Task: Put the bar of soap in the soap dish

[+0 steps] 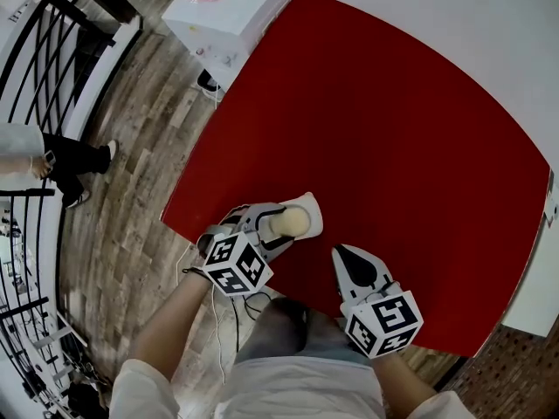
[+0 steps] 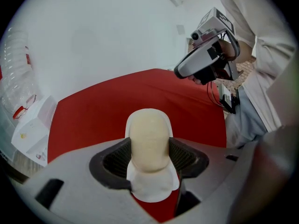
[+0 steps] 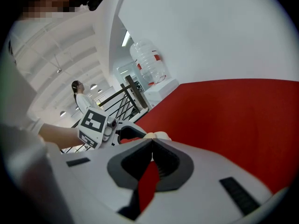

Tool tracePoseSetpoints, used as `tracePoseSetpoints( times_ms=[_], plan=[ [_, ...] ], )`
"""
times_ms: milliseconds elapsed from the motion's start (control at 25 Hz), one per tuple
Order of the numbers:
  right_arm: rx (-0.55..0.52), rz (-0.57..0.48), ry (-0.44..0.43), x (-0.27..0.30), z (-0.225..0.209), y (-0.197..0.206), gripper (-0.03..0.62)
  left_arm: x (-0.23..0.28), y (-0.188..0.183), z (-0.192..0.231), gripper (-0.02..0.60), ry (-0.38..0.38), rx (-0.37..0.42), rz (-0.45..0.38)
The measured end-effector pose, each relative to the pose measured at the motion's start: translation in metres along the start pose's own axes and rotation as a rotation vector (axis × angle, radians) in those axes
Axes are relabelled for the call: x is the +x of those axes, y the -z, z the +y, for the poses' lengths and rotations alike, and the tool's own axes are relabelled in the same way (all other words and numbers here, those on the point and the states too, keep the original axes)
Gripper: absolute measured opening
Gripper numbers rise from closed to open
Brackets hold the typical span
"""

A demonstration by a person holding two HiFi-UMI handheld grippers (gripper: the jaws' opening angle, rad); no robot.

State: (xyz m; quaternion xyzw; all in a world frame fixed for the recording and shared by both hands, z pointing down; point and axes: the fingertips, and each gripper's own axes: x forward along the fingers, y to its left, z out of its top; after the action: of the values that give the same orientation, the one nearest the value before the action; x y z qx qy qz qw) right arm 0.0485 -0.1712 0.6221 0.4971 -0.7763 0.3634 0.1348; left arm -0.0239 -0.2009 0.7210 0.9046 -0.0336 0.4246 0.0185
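A cream bar of soap (image 1: pixel 295 222) sits between the jaws of my left gripper (image 1: pixel 278 227), which is shut on its sides. Under it lies a white soap dish (image 1: pixel 313 204) near the front left edge of the red table (image 1: pixel 393 138). In the left gripper view the bar of soap (image 2: pixel 148 134) stands over the dish (image 2: pixel 152 190); I cannot tell whether it rests on it. My right gripper (image 1: pixel 342 253) hovers just to the right, shut and holding nothing. In the right gripper view its jaws (image 3: pixel 153 146) meet with only red cloth below.
A white box (image 1: pixel 229 7) with a red item stands beyond the table's far left corner. Wooden floor (image 1: pixel 131 190), a black railing (image 1: pixel 35 51) and a standing person (image 1: pixel 52 160) are to the left. A large water bottle (image 3: pixel 149 62) stands in the background.
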Motion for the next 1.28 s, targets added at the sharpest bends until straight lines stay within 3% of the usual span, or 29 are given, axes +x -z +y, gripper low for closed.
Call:
tracePoseSetpoints(
  times_ms=[400, 760, 1000, 1280],
  plan=[
    [0.016, 0.002, -0.001, 0.003, -0.001, -0.001, 0.005, 0.005, 0.001, 0.002, 0.264, 0.05, 0.006, 0.018],
    [0.02, 0.001, -0.009, 0.005, 0.001, 0.004, 0.005, 0.004, 0.001, -0.003, 0.265, 0.041, 0.039, 0.017],
    [-0.008, -0.007, -0.015, 0.002, 0.003, 0.0, 0.005, -0.008, -0.006, 0.001, 0.264, -0.015, 0.013, -0.005],
    [-0.1, -0.045, -0.01, -0.023, 0.017, -0.029, 0.005, -0.068, -0.04, -0.007, 0.264, -0.21, -0.186, -0.16]
  ],
)
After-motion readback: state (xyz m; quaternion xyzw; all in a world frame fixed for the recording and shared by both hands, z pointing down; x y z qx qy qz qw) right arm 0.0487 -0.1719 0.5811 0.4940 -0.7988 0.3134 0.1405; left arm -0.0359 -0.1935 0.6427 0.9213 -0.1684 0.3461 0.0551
